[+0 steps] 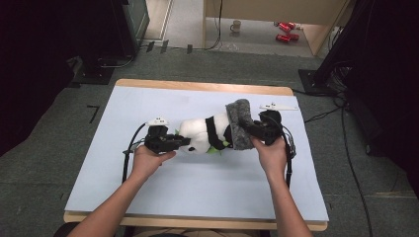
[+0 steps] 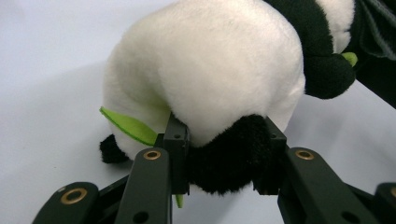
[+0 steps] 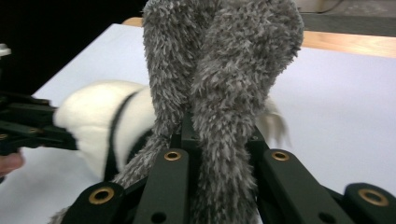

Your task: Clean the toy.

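A black and white panda plush (image 1: 200, 132) lies on its side in the middle of the white table cover (image 1: 148, 182). My left gripper (image 1: 182, 141) is shut on the panda's black hind paw (image 2: 229, 156), one jaw on each side, and a green felt leaf (image 2: 128, 126) sticks out beside the left jaw. A grey fuzzy hat (image 1: 240, 126) sits over the panda's head end. My right gripper (image 1: 248, 129) is shut on a fold of that grey hat (image 3: 224, 70), which bunches up between the jaws. Past the hat, the right gripper view also catches the panda's white body (image 3: 93, 116).
The cover lies on a wooden table whose far edge (image 1: 202, 87) shows. Cables trail from both grippers over the cover. On the floor beyond stand a mug (image 1: 236, 25) and red cans (image 1: 286, 30). Dark equipment stands flank the table at left and right.
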